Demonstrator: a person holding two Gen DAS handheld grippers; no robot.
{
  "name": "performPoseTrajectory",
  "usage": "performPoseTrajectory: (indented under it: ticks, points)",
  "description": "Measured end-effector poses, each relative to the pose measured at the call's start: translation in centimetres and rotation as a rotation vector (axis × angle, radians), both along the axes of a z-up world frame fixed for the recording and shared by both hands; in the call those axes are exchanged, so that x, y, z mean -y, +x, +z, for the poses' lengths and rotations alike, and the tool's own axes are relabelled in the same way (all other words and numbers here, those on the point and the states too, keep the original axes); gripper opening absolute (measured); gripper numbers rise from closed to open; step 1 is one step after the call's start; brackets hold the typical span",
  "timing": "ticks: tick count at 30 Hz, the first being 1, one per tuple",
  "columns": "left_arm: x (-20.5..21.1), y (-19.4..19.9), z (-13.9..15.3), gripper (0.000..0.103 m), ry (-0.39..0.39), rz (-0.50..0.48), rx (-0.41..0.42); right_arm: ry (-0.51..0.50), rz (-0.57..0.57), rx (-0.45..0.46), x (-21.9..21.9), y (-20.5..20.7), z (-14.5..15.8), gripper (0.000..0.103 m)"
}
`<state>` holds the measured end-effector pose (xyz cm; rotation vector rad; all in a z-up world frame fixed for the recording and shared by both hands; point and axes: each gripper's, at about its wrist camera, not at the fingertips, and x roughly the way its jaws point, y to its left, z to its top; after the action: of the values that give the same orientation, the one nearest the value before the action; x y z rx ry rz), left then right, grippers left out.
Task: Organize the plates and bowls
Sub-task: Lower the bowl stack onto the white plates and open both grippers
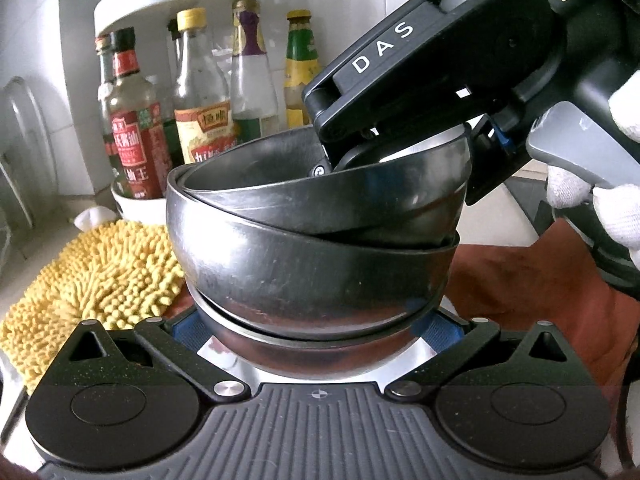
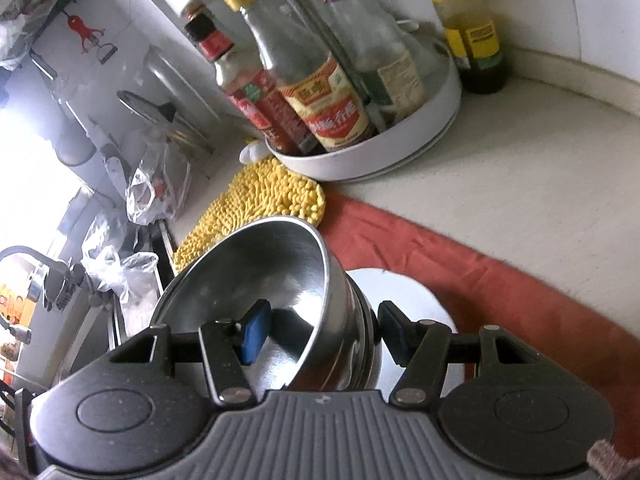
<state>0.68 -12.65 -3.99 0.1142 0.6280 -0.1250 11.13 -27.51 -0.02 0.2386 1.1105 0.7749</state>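
Nearest, we are bracketing a stack of steel bowls with our left gripper, jaws spread on either side of the lowest bowl, contact hidden. Our right gripper is straddling the wall of the top bowl, one pad inside, one outside, jaws parted. The bowls are sitting nested on a steel plate over a red cloth. Beyond, a white tray is holding sauce bottles.
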Motion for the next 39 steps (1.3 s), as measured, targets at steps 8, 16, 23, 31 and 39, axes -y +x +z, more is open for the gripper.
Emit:
performPoseTrajectory:
  ticks: [8, 16, 23, 31, 39]
  points:
    - [0.2, 1.3, -2.2, 0.103, -0.036, -0.011, -0.016, -0.043, -0.026, 0.01, -0.4, 0.0, -1.5, 0.055]
    - [0.0, 1.6, -3.1, 0.103, -0.017, -0.018, -0.062, -0.046, -0.011, 0.018, -0.4, -0.1, -3.3, 0.055]
    - [-0.6, 0.9, -2.9, 0.103, 0.011, -0.047, -0.069, -0.074, 0.005, 0.064, -0.6, -0.7, -2.9, 0.055]
    - [-1.4, -0.6, -2.8, 0.103, 0.034, -0.05, -0.055, -0.075, 0.009, 0.067, -1.0, -1.0, -2.9, 0.055]
    - [-2.6, -2.1, -1.5, 0.102, 0.024, -0.04, -0.044, -0.083, 0.015, 0.076, -1.1, -1.1, -2.8, 0.055]
